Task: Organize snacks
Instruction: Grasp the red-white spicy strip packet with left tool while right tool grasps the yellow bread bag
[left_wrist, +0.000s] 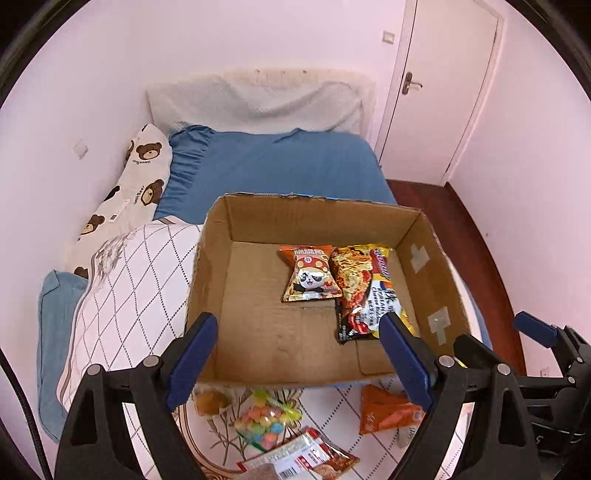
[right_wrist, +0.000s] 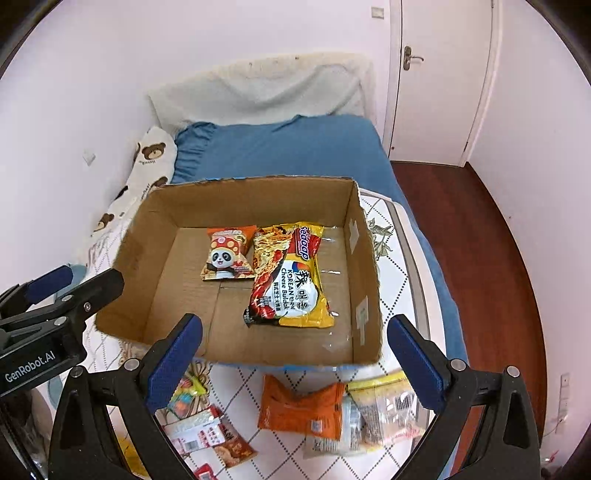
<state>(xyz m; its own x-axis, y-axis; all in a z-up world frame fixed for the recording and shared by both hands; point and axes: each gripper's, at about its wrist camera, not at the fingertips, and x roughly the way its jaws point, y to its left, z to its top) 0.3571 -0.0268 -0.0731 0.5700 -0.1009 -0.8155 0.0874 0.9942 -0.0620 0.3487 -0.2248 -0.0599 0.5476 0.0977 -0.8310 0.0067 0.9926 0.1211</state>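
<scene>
With both grippers hanging above the bed (left_wrist: 280, 162) and holding nothing, the step in hand looks like choosing the next packet to load. The cardboard box (right_wrist: 177, 203) sits on the quilt (left_wrist: 129, 273), already holding a noodle packet (right_wrist: 291, 280) and, touching its left edge, a panda snack bag (right_wrist: 227, 254); the box's left half is bare. Loose snacks lie on the quilt in front of its near wall: an orange bag (right_wrist: 299, 406) beside a clear packet (right_wrist: 384, 410), a red-labelled sachet (left_wrist: 314, 454), and a bag of coloured candies (left_wrist: 264, 421). The left gripper (left_wrist: 295, 362) and right gripper (right_wrist: 291, 365) both stand wide open. Best to take the orange bag first, pinching its crumpled middle, and lay it flat in the bare left half.
</scene>
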